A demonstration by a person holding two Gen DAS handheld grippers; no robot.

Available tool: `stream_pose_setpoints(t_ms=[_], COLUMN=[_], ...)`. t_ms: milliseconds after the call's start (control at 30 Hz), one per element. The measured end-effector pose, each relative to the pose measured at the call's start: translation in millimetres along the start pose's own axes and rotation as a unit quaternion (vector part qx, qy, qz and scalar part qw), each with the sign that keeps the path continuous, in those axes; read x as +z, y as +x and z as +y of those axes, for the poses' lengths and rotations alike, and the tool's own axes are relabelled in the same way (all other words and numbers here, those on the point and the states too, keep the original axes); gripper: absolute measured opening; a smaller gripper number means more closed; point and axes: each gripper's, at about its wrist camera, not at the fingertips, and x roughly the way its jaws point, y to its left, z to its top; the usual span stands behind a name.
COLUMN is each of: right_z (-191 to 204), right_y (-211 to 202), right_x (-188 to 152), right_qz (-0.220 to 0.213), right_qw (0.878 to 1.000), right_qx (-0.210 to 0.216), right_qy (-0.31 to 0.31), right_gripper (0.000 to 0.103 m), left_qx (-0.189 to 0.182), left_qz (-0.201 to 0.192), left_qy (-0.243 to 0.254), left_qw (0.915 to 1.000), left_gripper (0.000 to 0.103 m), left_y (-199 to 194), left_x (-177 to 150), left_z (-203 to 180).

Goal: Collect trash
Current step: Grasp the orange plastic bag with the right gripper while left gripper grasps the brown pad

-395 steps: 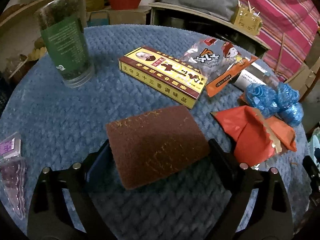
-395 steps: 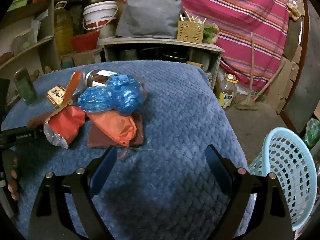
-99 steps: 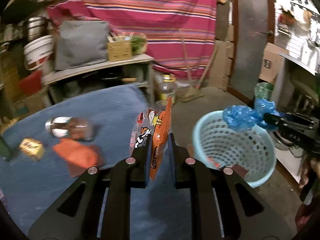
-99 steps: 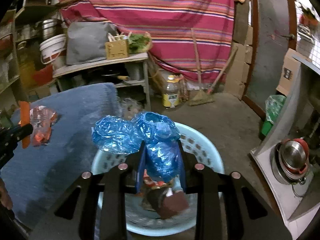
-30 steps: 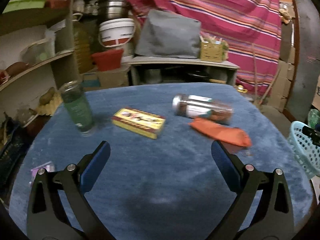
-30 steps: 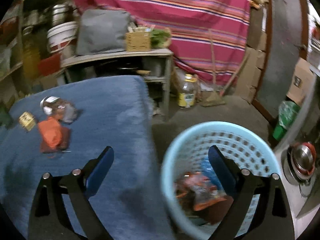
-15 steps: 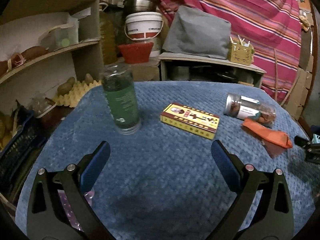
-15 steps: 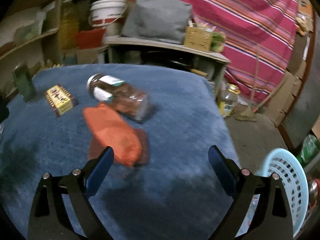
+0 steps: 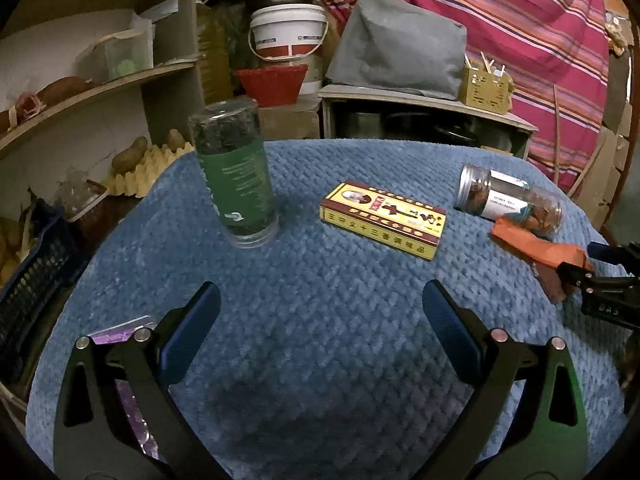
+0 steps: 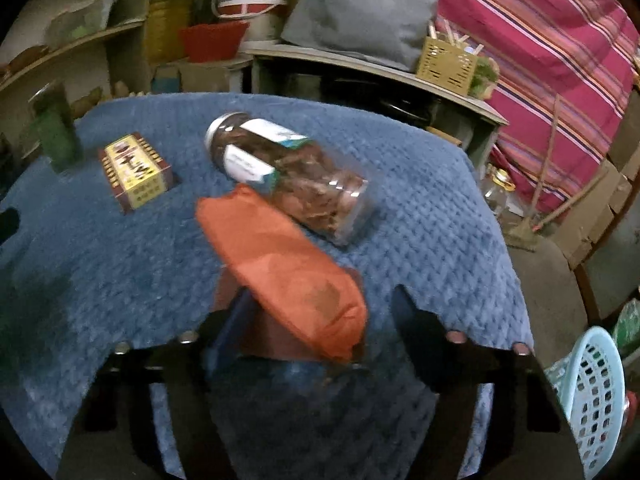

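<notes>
Closing on the orange wrapper (image 10: 280, 276) should go well if the right gripper (image 10: 320, 312), jaws spread and straddling the wrapper's near end, pinches only the wrapper and not the brown pad (image 10: 272, 336) under it or the blanket (image 10: 420, 200); the jar (image 10: 288, 176) touches the wrapper's far side. Ahead of the left gripper (image 9: 320, 316), also spread and empty, lie the box (image 9: 382, 220) and the green tumbler (image 9: 236, 176). Half a second earlier, the right gripper stood farther back from the wrapper; the basket (image 10: 592, 392) sits low to its right.
</notes>
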Motion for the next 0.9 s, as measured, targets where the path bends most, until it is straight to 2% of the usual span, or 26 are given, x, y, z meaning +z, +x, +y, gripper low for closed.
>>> stream_pose_setpoints(t_ms=[67, 200, 267, 367, 467, 667, 900], right_z=[3, 3, 2, 2, -1, -18, -66], right_y=[-2, -3, -4, -7, -10, -30, -50], right_x=[-1, -2, -2, -1, -1, -1, -7], right_qz=[-0.002, -0.003, -0.003, -0.01, -0.014, -0.034, -0.049], right_qw=[1.0, 1.0, 0.999, 0.999, 0.999, 0.999, 0.997], right_qx=[0.007, 0.024, 0.033, 0.032, 0.037, 0.037, 0.006], right_qy=[-0.006, -0.008, -0.008, -0.012, -0.01, 0.021, 0.065], right_gripper=[0.052, 0.044, 0.035, 0.027, 0.023, 0.022, 0.022], left_qx=[0.001, 0.002, 0.001, 0.0, -0.006, -0.024, -0.056], left_qz=[0.001, 0.003, 0.005, 0.008, 0.011, 0.015, 0.04], left_qy=[0.008, 0.024, 0.026, 0.024, 0.014, -0.001, -0.003], left_qw=[1.0, 0.9997, 0.9996, 0.9997, 0.9998, 0.9996, 0.9976], left_gripper=[0.098, 0.098, 0.098, 0.098, 0.098, 0.098, 0.098], left_y=[0, 0, 1, 2, 3, 3, 5], left_x=[-2, -5, -5, -5, -4, -1, 1], left_z=[-6, -15, -17, -16, -12, -13, -56])
